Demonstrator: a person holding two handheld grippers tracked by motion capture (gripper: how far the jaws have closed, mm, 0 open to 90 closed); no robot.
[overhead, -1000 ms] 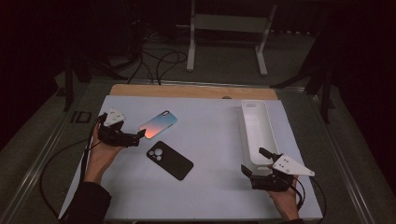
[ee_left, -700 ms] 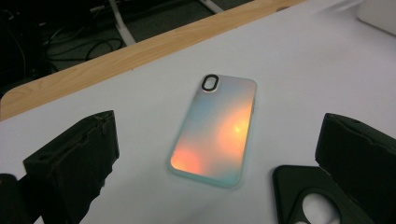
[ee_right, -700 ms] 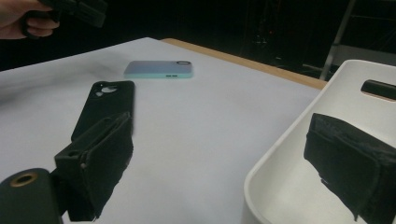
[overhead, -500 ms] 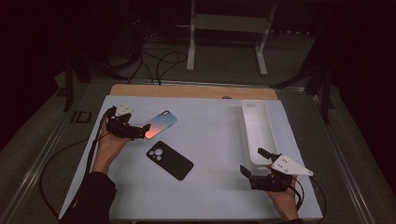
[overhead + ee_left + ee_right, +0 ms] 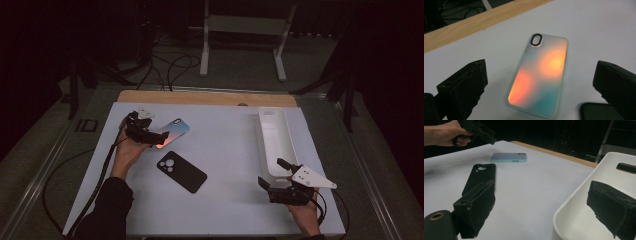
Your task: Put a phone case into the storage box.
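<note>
Seen from the high view, a white table (image 5: pixel 225 150) is worked at by a person whose forearms enter from the near edge; the left gripper (image 5: pixel 161 138) is held at the far left of the table, its jaws spread over the near end of an iridescent phone case (image 5: pixel 176 131), which lies flat on the white surface; a black phone case (image 5: pixel 181 171) is laid just near of it, camera cut-out toward the far left, the two cases close but apart; a long white tray (image 5: pixel 276 139) is set at the right, running from near to far; the right gripper (image 5: pixel 272 176) is held at the tray's near end, jaws parted, nothing between them.

In the left gripper view, the iridescent phone case (image 5: pixel 540 75) is framed between the two black jaws, which are spread wide and touch nothing; orange and teal tones are shown on its back, the camera opening toward the wooden table edge (image 5: pixel 479 22); a corner of the black phone case (image 5: pixel 596 112) is seen at the lower right.

In the right gripper view, the jaws are likewise held apart, one over the table, one over the white tray (image 5: pixel 584 205); beyond them the black phone case (image 5: pixel 480 178) and the iridescent phone case (image 5: pixel 509 157) are seen lying flat, with the left gripper (image 5: pixel 493 141) held above the far side.
</note>
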